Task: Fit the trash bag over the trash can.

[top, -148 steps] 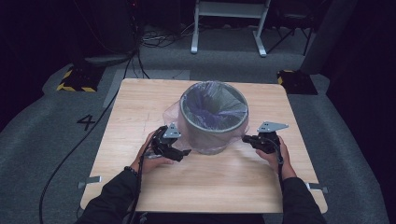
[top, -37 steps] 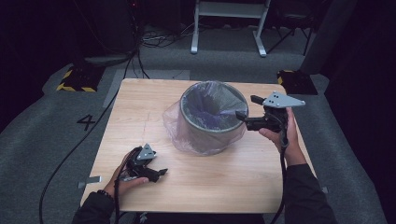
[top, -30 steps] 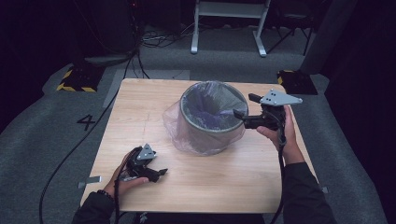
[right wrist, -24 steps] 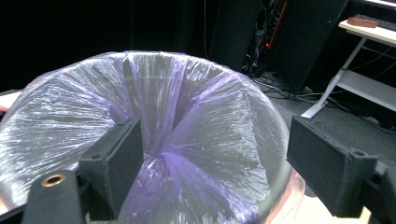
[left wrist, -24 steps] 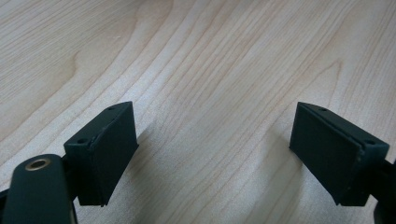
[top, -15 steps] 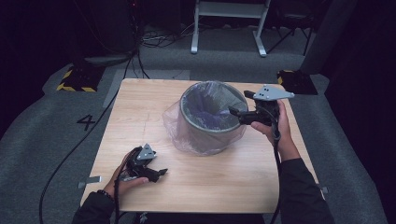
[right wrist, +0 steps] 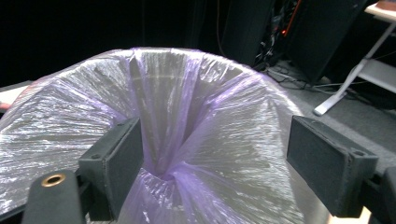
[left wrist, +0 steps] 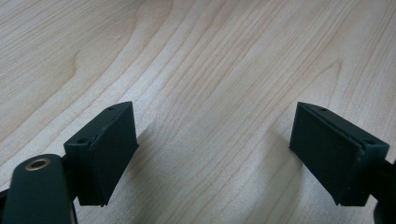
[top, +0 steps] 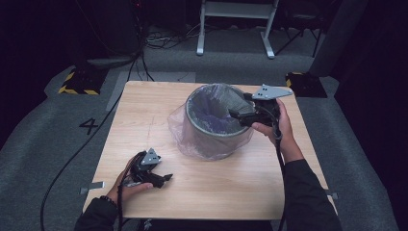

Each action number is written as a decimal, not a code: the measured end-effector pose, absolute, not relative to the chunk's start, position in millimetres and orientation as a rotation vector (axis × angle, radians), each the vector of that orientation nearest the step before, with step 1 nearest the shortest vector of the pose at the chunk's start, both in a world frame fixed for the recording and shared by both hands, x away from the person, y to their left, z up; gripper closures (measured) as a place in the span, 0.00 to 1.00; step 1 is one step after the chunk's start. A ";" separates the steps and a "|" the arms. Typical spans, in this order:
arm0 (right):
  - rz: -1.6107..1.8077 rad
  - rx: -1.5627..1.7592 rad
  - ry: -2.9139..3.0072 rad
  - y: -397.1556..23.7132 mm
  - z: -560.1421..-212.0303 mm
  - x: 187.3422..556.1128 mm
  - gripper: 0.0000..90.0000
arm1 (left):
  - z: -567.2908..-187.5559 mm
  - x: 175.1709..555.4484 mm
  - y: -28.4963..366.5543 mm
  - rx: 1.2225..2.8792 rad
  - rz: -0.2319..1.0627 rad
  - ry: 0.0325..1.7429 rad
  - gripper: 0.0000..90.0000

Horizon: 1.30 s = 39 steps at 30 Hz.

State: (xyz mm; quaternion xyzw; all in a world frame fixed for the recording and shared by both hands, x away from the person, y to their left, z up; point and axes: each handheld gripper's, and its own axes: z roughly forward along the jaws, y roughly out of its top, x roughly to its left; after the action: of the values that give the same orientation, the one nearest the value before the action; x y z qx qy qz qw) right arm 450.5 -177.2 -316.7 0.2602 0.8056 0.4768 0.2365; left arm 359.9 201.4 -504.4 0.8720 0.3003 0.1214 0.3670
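**High view.** You are holding the right gripper (top: 235,114) at the rim of the bin (top: 213,121), its fingers reaching over the edge into the mouth. The bin is standing upright near the middle of the surface (top: 144,115), lined with a thin purple bag (top: 180,130) whose loose skirt is ballooning down the outside wall. Your left gripper (top: 166,178) is lying near the front left part of the surface, well apart from the bin, so nothing is steadying the bin. Risk, as I judge it: if you are pulling or pushing the film with one hand, the light bin may be sliding or tipping, and the thin film may be tearing or slipping off the rim.

**Left gripper view.** The fingers (left wrist: 109,149) are standing wide open with nothing between them, pointing at bare wood (left wrist: 215,70).

**Right gripper view.** The fingers (right wrist: 116,161) are standing wide apart, gripping nothing; the bunched fold of the bag (right wrist: 163,121) is sitting between them, inside the bin mouth. Risk: closing here may be catching too little film, or dragging the liner inward off the rim.

**Surface and room.** The surface is pale wood, carrying nothing else. It is standing on grey carpet (top: 48,134) marked with a number, in a dark room; cables (top: 154,41), a white metal frame (top: 235,19) and yellow-and-black striped blocks (top: 77,82) are lying beyond it.
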 end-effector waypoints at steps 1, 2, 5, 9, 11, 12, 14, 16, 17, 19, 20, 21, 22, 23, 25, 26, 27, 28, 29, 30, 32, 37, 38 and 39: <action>1.306 0.711 2.222 -176.0 -317.0 451.7 0.21 | -504.4 359.8 201.3 2.240 0.311 0.774 0.16; 1.306 0.710 2.233 -174.9 -317.2 452.7 0.21 | -504.4 359.8 201.3 2.240 0.311 0.774 0.16; 1.298 0.714 2.260 -171.1 -317.4 456.1 0.21 | -504.4 359.8 201.3 2.239 0.311 0.774 0.16; 1.314 0.725 2.269 -166.9 -316.2 460.0 0.21 | -504.4 359.8 201.3 2.239 0.311 0.774 0.16; 1.311 0.740 2.274 -164.2 -316.1 462.2 0.21 | -504.4 359.8 201.3 2.239 0.311 0.774 0.16; 1.304 0.738 2.284 -162.6 -316.6 463.8 0.21 | -504.4 359.8 201.3 2.240 0.311 0.773 0.16; 1.282 0.753 2.306 -159.6 -318.1 467.2 0.21 | -504.4 359.8 201.3 2.239 0.311 0.774 0.16; 1.273 0.761 2.317 -158.4 -319.0 469.0 0.21 | -504.4 359.8 201.3 2.240 0.312 0.773 0.16; 1.263 0.777 2.331 -157.0 -320.9 472.4 0.21 | -504.4 359.8 201.3 2.239 0.311 0.774 0.16; 1.257 0.790 2.334 -156.2 -322.7 474.5 0.21 | -504.4 359.8 201.3 2.239 0.311 0.774 0.16; 1.252 0.796 2.332 -155.7 -323.6 475.4 0.21 | -504.4 359.8 201.3 2.239 0.311 0.774 0.16; 1.250 0.801 2.335 -155.1 -324.5 476.1 0.21 | -504.4 359.8 201.3 2.239 0.311 0.774 0.16; 1.245 0.802 2.339 -154.4 -325.2 476.7 0.22 | -504.4 359.8 201.4 2.240 0.311 0.773 0.16; 1.240 0.802 2.339 -153.7 -325.9 477.1 0.22 | -504.4 359.9 201.5 2.241 0.310 0.771 0.16; 1.233 0.803 2.343 -152.8 -326.5 477.6 0.23 | -504.4 359.9 201.6 2.240 0.308 0.771 0.16; 1.223 0.799 2.350 -152.0 -326.7 478.0 0.23 | -504.4 359.8 201.6 2.240 0.308 0.771 0.16; 1.209 0.790 2.357 -151.2 -326.8 477.9 0.22 | -504.4 359.9 201.6 2.240 0.308 0.771 0.16; 1.207 0.790 2.359 -151.2 -326.9 477.9 0.22 | -504.4 359.9 201.6 2.240 0.308 0.771 0.16; 1.206 0.789 2.362 -151.3 -327.3 478.0 0.22 | -504.4 359.8 201.6 2.240 0.308 0.771 0.16; 1.202 0.790 2.371 -151.2 -327.7 478.2 0.22 | -504.4 359.8 201.6 2.240 0.308 0.771 0.16; 1.181 0.778 2.393 -149.8 -329.2 478.6 0.22 | -504.4 359.8 201.6 2.240 0.308 0.771 0.16; 1.087 0.730 2.470 -144.5 -334.3 480.0 0.23 | -504.4 359.8 201.6 2.240 0.308 0.771 0.16; 1.079 0.727 2.470 -143.8 -334.2 480.1 0.23 | -504.4 359.8 201.6 2.240 0.308 0.771 0.16; 1.071 0.726 2.477 -143.2 -333.9 480.2 0.23 | -504.4 359.9 201.6 2.240 0.307 0.770 0.16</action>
State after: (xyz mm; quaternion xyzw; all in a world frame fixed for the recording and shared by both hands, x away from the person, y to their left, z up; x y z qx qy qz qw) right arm 480.2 -143.2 -333.9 0.2560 0.8730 0.3777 0.1726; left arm 359.9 201.6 -504.4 0.8722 0.2999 0.1197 0.3675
